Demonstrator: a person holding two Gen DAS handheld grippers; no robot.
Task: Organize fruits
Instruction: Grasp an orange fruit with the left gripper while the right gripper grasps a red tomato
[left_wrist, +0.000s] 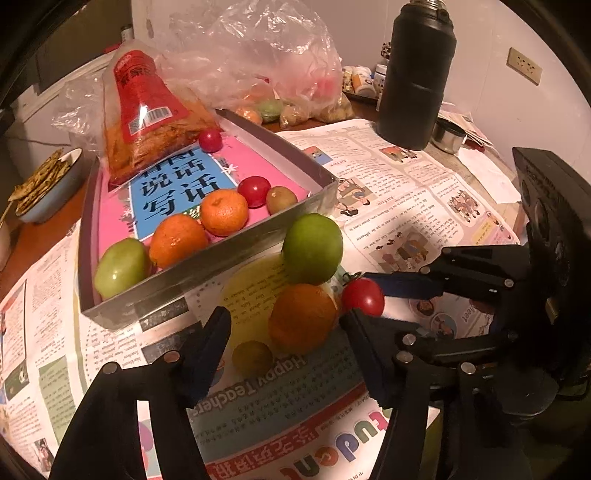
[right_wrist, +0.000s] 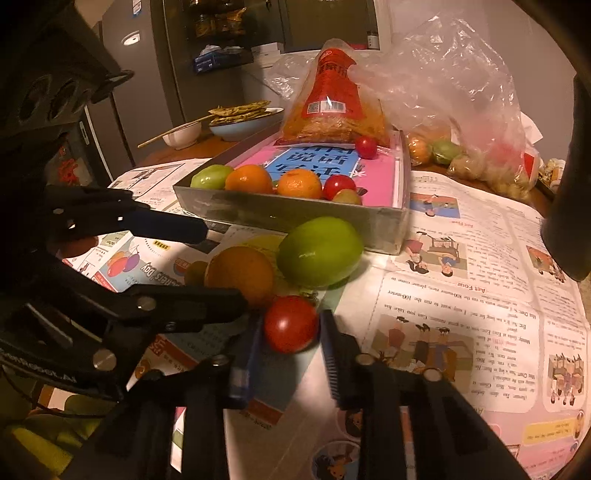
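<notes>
On the newspaper in front of the grey tray (left_wrist: 207, 273) lie a green fruit (left_wrist: 312, 249), an orange (left_wrist: 301, 317), a small brown-green fruit (left_wrist: 253, 356) and a red tomato (left_wrist: 364, 295). My left gripper (left_wrist: 284, 323) is open around the orange, and its left finger stands clear of the fruit. My right gripper (right_wrist: 291, 317) is shut on the red tomato (right_wrist: 291, 323), which rests on the paper beside the orange (right_wrist: 240, 273). The tray (right_wrist: 288, 218) holds a pink book with a green fruit, two oranges, red tomatoes and a small brownish fruit.
A red snack bag (left_wrist: 147, 110) leans on the tray's far end. Behind it a clear plastic bag (left_wrist: 258, 55) holds more fruit. A black flask (left_wrist: 415, 74) and a steel cup (left_wrist: 447, 136) stand at the back right. A bowl of flatbread (left_wrist: 48, 184) sits at the left.
</notes>
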